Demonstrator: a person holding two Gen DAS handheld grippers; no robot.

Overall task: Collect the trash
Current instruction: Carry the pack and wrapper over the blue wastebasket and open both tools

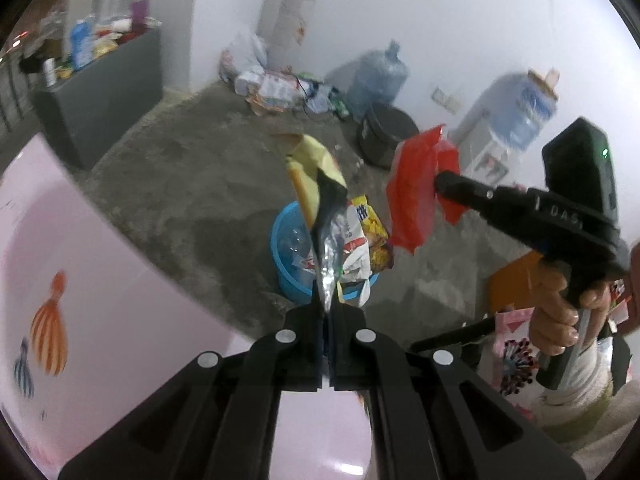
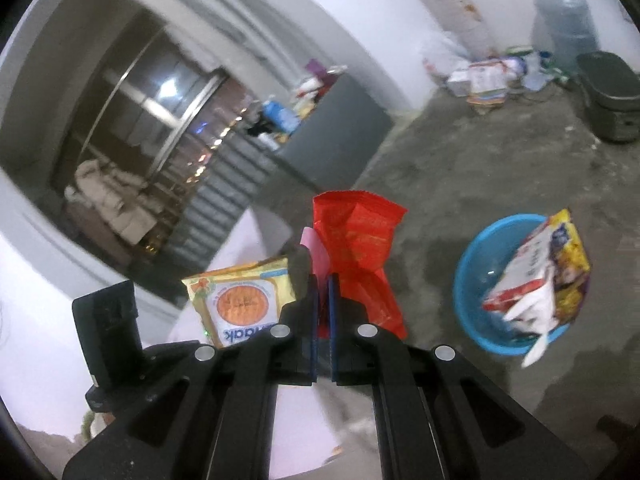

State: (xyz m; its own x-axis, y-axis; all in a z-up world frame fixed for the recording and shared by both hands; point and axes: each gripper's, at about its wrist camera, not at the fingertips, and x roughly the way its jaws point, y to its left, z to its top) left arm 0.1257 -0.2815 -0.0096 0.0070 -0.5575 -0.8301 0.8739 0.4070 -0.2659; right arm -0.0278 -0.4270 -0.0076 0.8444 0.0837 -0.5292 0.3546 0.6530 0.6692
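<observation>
A crinkly yellow foil snack wrapper (image 1: 316, 176) is being clamped at its edge by the left gripper (image 1: 327, 312), a limp red plastic wrapper (image 2: 360, 240) by the right gripper (image 2: 323, 312). Both are being held aloft near the blue plastic basin (image 2: 472, 280); being light and slippery, they are likely best pinched firmly.

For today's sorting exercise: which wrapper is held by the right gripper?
The red wrapper, pinched in the right gripper. The left gripper holds a yellow wrapper.

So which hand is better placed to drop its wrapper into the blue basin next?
Left, probably. The left gripper holds its yellow wrapper lined up over the blue basin. The right gripper holds the red wrapper with the basin off to its right.
</observation>
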